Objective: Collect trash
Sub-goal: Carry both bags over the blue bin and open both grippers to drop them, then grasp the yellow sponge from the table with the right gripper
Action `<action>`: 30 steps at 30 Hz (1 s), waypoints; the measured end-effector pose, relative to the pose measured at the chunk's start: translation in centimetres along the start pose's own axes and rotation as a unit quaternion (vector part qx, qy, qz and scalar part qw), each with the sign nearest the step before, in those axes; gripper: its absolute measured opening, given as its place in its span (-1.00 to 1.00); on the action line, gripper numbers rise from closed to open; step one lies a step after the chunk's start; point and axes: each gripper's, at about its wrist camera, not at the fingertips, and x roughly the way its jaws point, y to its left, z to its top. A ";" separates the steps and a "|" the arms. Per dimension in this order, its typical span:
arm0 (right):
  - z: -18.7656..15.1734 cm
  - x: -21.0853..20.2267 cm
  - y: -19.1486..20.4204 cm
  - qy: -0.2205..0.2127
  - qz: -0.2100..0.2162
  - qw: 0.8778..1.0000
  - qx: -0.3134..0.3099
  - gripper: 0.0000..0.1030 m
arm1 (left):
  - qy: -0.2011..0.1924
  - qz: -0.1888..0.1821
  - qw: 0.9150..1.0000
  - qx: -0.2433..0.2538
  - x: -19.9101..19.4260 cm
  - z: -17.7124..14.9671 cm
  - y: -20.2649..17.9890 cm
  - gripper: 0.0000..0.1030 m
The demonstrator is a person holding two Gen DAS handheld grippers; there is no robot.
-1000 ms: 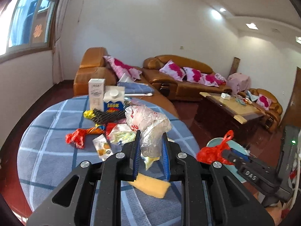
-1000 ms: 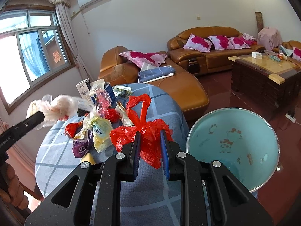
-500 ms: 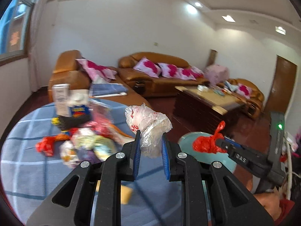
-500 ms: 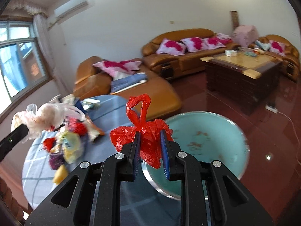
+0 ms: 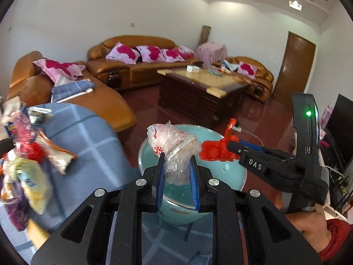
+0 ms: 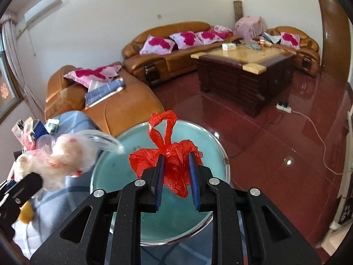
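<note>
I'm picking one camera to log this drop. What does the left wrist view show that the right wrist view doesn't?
Left only: a hand gripping the right tongs, and the door's full front. Right only: the air conditioner and curtained window. Both: clear plastic bag, red plastic bag, teal basin, littered table.

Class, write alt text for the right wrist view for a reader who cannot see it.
The right gripper pinches a crumpled red plastic bag over a round teal basin on the red floor. At left, the left gripper holds a clear plastic bag; brown sofas stand behind.
</note>
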 end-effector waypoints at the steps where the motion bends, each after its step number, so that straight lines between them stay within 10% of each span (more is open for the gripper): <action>1: -0.2 0.4 -0.1 0.005 -0.003 1.000 -0.001 -0.55 | 0.005 -0.001 1.000 0.001 0.5 0.0 -0.1 -0.57; 8: -0.8 1.4 -0.7 0.016 -0.013 1.000 0.004 0.24 | 0.025 -0.004 1.000 -0.006 2.7 -0.5 -0.2 0.10; 15: -0.5 -0.1 -0.2 -0.005 -0.010 1.000 0.000 0.41 | 0.022 0.082 0.996 -0.010 0.9 -0.4 1.4 0.39; 30: -1.2 -2.5 8.6 -0.005 0.067 0.995 -0.070 0.56 | 0.043 0.271 0.958 -0.082 -6.0 -2.0 9.7 0.67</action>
